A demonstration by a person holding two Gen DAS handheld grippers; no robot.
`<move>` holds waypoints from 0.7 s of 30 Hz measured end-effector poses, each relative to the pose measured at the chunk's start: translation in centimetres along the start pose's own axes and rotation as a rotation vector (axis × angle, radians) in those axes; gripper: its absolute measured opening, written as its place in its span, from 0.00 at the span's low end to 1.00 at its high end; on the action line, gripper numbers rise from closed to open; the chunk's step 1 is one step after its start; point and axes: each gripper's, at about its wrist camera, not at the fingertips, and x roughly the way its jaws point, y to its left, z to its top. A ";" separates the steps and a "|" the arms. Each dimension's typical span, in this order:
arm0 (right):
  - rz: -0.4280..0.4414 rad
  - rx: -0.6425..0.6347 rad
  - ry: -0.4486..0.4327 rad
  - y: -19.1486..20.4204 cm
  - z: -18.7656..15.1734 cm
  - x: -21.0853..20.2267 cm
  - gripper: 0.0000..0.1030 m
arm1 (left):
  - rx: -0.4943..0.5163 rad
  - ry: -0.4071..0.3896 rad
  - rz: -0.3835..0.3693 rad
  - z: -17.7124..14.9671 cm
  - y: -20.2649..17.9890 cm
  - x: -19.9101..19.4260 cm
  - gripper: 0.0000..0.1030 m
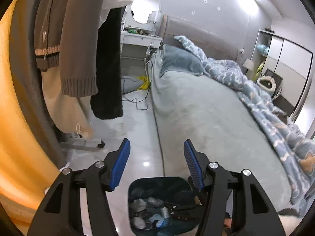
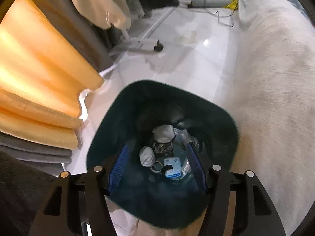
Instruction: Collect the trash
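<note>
Below, one dark bin (image 2: 110, 118), two crumpled wads (image 2: 163, 133), both tongs (image 1: 156, 147) (image 2: 157, 153) parted, empty.

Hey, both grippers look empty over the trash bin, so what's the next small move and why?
Probably lift the right gripper out of the dark bin and head for the flat pale scrap lying on the tile floor. Nothing sits between its open jaws, crumpled trash already lies in the bin, and that scrap looks uncollected.

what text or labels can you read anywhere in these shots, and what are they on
None can be read.
White-and-blue packet in the dark bin: has print, too blurred.
Dark patterned wrapper in the bin: markings, unreadable.
Brown sweater hanging by the bed: pale tag, too small.
</note>
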 end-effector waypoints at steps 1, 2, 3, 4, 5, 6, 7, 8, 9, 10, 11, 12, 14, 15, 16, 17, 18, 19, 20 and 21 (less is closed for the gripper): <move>0.003 0.007 -0.009 0.0 -0.2 -0.5 0.60 | 0.005 -0.008 0.011 0.1 -0.3 -0.2 0.57; -0.001 0.009 -0.029 0.2 -0.9 -1.7 0.60 | 0.010 -0.019 0.023 0.3 -0.7 -0.5 0.57; -0.006 0.007 -0.037 0.2 -0.9 -2.2 0.60 | 0.011 -0.026 0.026 0.3 -0.9 -0.7 0.57; -0.016 0.003 -0.056 0.3 -1.4 -3.3 0.60 | 0.010 -0.035 0.025 0.3 -1.3 -1.0 0.57; -0.025 0.001 -0.076 0.3 -1.6 -4.3 0.60 | 0.013 -0.041 0.024 0.4 -1.8 -1.3 0.57; -0.031 0.002 -0.091 0.3 -1.7 -4.9 0.60 | 0.019 -0.046 0.026 0.5 -2.1 -1.5 0.57; -0.040 0.004 -0.110 0.3 -1.9 -5.7 0.60 | 0.031 -0.053 0.028 0.4 -2.7 -1.9 0.57; -0.052 0.011 -0.137 0.1 -2.2 -6.9 0.60 | 0.043 -0.056 0.027 0.4 -3.2 -2.2 0.57; -0.066 0.020 -0.166 -0.1 -2.6 -8.1 0.60 | 0.050 -0.057 0.023 0.3 -3.8 -2.5 0.57; -0.078 0.030 -0.197 -0.4 -3.1 -9.5 0.60 | 0.052 -0.058 0.022 0.2 -4.0 -2.7 0.57; -0.082 0.035 -0.211 -0.5 -3.3 -10.2 0.60 | 0.056 -0.059 0.023 0.0 -4.4 -3.0 0.57; -0.088 0.046 -0.237 -0.7 -3.7 -11.3 0.60 | 0.059 -0.057 0.024 -0.2 -4.7 -3.2 0.57; -0.108 0.060 -0.278 -1.2 -4.5 -13.2 0.60 | 0.063 -0.051 0.027 -0.7 -5.1 -3.5 0.57; -0.127 0.065 -0.303 -1.3 -5.0 -14.3 0.60 | 0.065 -0.048 0.028 -1.0 -5.3 -3.6 0.57; -0.152 0.074 -0.335 -1.6 -5.7 -15.6 0.60 | 0.066 -0.046 0.031 -1.1 -5.5 -3.8 0.59; -0.171 0.083 -0.358 -1.8 -6.2 -16.8 0.61 | 0.069 -0.047 0.032 -1.3 -5.8 -4.1 0.60; -0.181 0.087 -0.372 -2.0 -6.5 -17.4 0.61 | 0.072 -0.051 0.031 -1.3 -6.2 -4.4 0.61; -0.192 0.092 -0.390 -2.2 -6.9 -18.3 0.62 | 0.071 -0.054 0.029 -1.4 -6.5 -4.7 0.64; -0.210 0.096 -0.416 -2.3 -7.5 -19.4 0.65 | 0.069 -0.062 0.025 -1.5 -6.8 -5.2 0.69; -0.231 0.099 -0.445 -2.4 -8.1 -20.7 0.66 | 0.069 -0.072 0.019 -1.6 -7.2 -5.8 0.72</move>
